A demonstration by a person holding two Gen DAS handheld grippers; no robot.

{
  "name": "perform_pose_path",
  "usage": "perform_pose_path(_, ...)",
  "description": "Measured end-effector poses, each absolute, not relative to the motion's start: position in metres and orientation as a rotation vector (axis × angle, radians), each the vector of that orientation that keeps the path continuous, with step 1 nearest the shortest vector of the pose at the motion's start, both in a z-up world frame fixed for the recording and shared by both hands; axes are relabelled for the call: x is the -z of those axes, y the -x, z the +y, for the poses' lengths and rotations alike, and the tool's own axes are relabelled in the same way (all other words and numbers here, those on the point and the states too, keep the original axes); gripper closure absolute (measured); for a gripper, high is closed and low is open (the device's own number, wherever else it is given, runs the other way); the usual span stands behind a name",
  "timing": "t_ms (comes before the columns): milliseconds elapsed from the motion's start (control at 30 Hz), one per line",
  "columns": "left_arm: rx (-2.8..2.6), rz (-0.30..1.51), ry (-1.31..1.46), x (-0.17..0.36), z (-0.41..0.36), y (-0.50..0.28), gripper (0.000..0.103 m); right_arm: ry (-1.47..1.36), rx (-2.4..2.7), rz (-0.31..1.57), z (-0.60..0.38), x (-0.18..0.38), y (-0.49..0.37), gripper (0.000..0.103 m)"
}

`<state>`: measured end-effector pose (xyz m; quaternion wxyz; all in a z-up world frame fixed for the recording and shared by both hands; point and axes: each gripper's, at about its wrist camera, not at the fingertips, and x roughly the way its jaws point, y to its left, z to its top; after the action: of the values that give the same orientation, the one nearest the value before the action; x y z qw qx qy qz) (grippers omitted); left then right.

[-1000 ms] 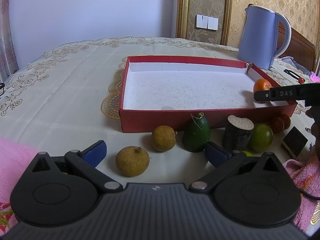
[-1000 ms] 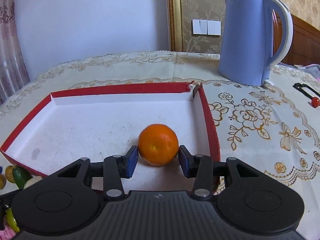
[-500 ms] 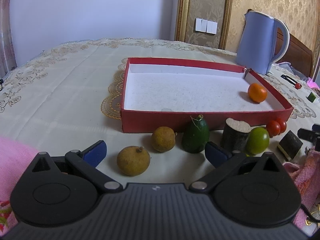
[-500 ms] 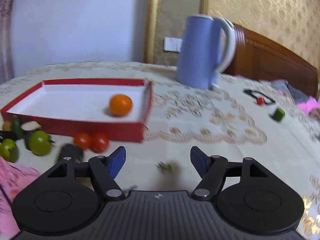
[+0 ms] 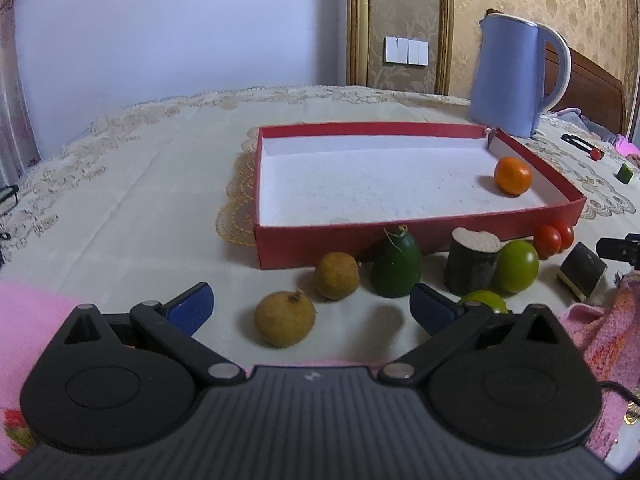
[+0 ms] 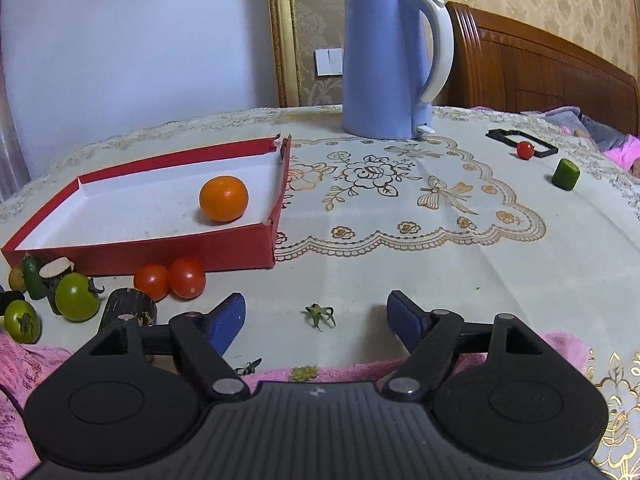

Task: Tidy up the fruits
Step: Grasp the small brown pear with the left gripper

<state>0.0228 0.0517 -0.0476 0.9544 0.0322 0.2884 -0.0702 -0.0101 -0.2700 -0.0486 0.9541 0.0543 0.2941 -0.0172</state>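
Tomatoes [image 6: 170, 281] sit touching beside the red box [image 6: 160, 250]; right tongs [image 6: 316, 316], opening and empty, could nudge one rolling. Left tongs [image 5: 310, 306] gape wide, empty.

The left gripper [image 5: 310, 304] is sitting across the bottom of its own view, blue-padded fingers [image 5: 192, 306] spread wide and pointing forward and slightly down, holding nothing. The right gripper [image 6: 316, 314] is filling the lower part of its view, its jaws opening with nothing gripped between them.
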Motion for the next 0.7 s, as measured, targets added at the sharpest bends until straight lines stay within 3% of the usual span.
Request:
perform_pose_path(333,0.126,0.603,-0.049,0.045,0.064,-0.021,0.0,-0.112,0.03,0.602,-0.269,0.049,0.01,0.023)
perform_pose_path(433,0.116,0.595,-0.074,0.045,0.064,-0.019,0.01,-0.111,0.029,0.604,-0.269,0.049,0.009,0.022)
perform_pose_path(467,0.12,0.607,-0.077,0.045,0.064,-0.02,0.018,-0.112,0.029,0.603,-0.269,0.049,0.009,0.022)
perform_pose_path(633,0.131,0.623,-0.06,0.049,0.065,-0.019,0.026,-0.118,0.026,0.602,-0.27,0.049,0.009,0.022)
perform_pose_path(700,0.143,0.616,-0.06,0.048,0.065,-0.019,0.04,-0.122,0.025,0.601,-0.27,0.049,0.009,0.022)
